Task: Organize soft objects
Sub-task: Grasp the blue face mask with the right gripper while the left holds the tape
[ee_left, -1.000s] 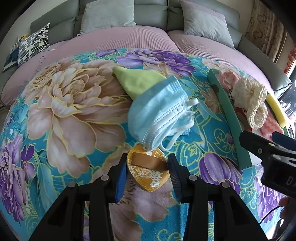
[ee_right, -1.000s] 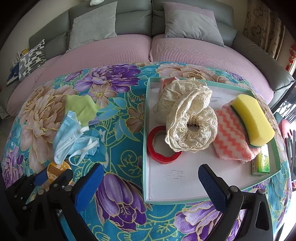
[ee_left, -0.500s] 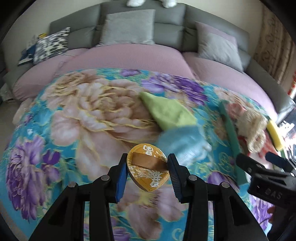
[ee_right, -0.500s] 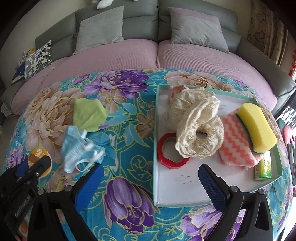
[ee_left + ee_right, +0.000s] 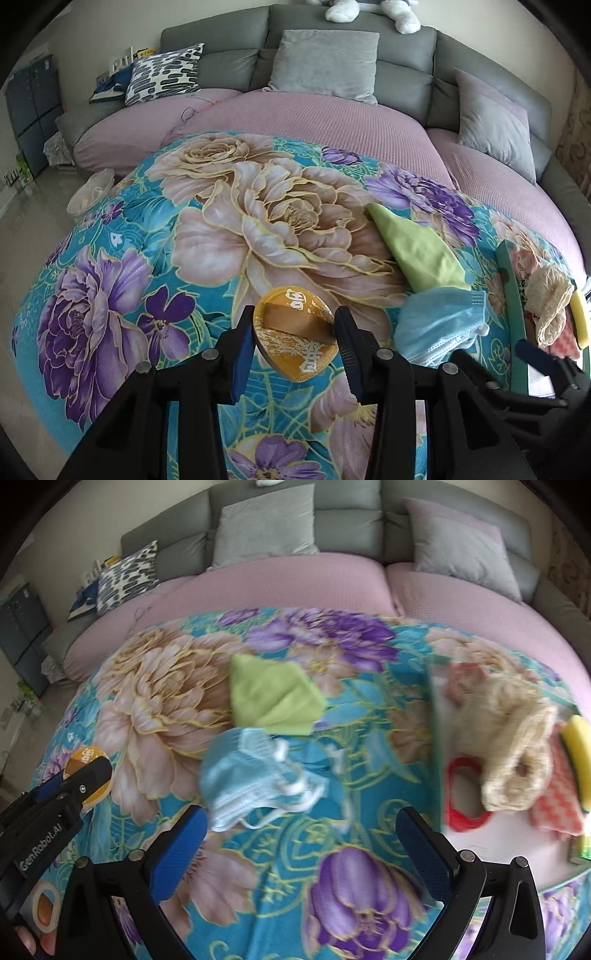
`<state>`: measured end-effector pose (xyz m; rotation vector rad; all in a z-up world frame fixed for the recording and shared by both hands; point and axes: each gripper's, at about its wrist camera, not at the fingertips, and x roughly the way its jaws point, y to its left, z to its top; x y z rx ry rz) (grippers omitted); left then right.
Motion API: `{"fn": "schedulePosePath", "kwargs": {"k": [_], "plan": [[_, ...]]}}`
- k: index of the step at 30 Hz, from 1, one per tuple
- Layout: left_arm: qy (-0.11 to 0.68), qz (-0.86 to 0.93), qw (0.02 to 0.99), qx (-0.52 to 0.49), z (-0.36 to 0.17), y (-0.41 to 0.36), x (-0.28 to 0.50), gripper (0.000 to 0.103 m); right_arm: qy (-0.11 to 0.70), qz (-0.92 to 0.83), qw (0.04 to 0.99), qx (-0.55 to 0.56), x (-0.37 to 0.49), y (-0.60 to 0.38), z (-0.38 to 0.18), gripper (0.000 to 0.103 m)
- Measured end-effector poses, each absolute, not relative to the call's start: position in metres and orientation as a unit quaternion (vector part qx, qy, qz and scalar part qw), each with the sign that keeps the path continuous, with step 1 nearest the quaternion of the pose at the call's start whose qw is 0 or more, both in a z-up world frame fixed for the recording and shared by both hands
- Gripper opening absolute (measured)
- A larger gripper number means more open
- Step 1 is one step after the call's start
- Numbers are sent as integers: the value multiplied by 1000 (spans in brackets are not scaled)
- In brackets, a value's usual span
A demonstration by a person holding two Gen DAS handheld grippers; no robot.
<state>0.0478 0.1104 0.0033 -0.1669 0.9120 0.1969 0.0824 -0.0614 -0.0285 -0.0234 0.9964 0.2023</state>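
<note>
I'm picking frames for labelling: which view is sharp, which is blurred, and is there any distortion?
Left wrist view: sharp, the orange pad in the left gripper reads crisply. Right wrist view: motion-smeared, worst on the blue face mask and tray; the right gripper itself stays crisp. Both views: strong fisheye bulge, dark corners, soft daylight without glare.

One orange pad (image 5: 295, 334), one blue face mask (image 5: 255, 775), one green cloth (image 5: 271, 696), one tray (image 5: 511, 295), one red tape ring (image 5: 463, 797), one yellow sponge (image 5: 578, 749), three grey cushions, one patterned cushion (image 5: 162, 72).
</note>
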Motion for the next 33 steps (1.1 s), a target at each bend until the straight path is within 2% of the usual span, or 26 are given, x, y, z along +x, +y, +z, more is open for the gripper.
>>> {"fn": "schedulePosePath", "kwargs": {"k": [19,33], "plan": [[453,101,880,-97,-11,122,54,44,506,87,856,-62,109,-31,-76,103],[455,99,880,-95,-10,121,54,44,467,71,880,-50,97,-32,-80,103]]}}
